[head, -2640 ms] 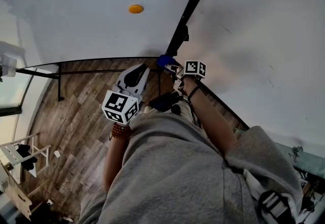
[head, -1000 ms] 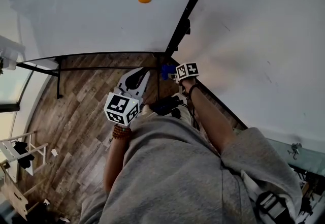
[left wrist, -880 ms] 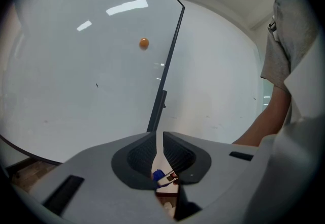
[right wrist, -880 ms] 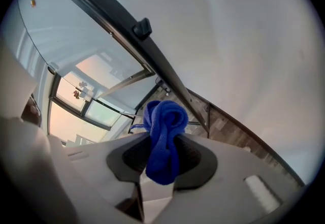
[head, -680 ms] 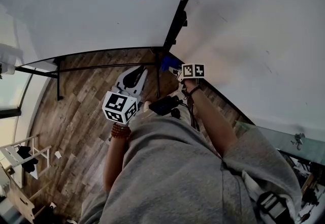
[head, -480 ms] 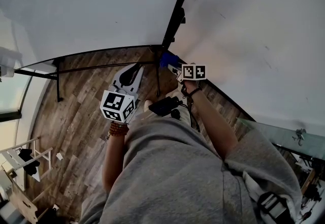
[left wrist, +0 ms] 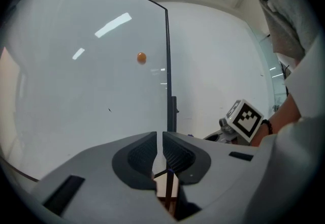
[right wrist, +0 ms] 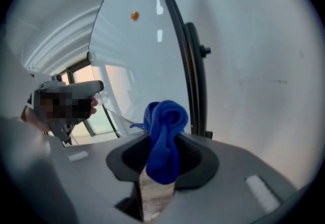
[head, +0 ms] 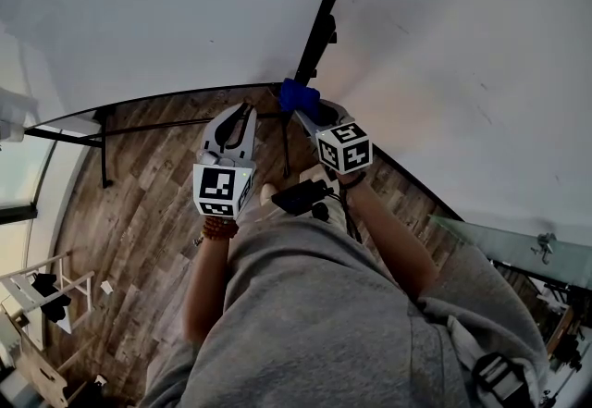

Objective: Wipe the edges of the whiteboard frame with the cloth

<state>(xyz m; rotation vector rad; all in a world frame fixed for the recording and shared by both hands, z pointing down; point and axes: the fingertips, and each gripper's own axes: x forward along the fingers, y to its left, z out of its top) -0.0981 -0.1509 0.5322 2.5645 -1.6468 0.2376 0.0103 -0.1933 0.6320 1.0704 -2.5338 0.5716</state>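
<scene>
right gripper (right wrist: pixel 161 154) clamped on blue cloth (right wrist: pixel 165 116) by whiteboard frame (right wrist: pixel 190 65)
we see the cloth bunched between the jaws, held just beside the black frame bar near its lower end; can't tell if it touches. left gripper (left wrist: pixel 163 154) sits to its left, jaws almost together, nothing between them.

The left gripper (head: pixel 242 112) is pointing forward and upward from a bent left arm (head: pixel 203 295). Its jaws are lying almost together, with only a thin slit between them and nothing in it. The right gripper (head: pixel 310 110) is reaching forward just beside it on an outstretched right forearm (head: pixel 384 230), its jaws pinching a bunched blue cloth (right wrist: pixel 165 131).
</scene>
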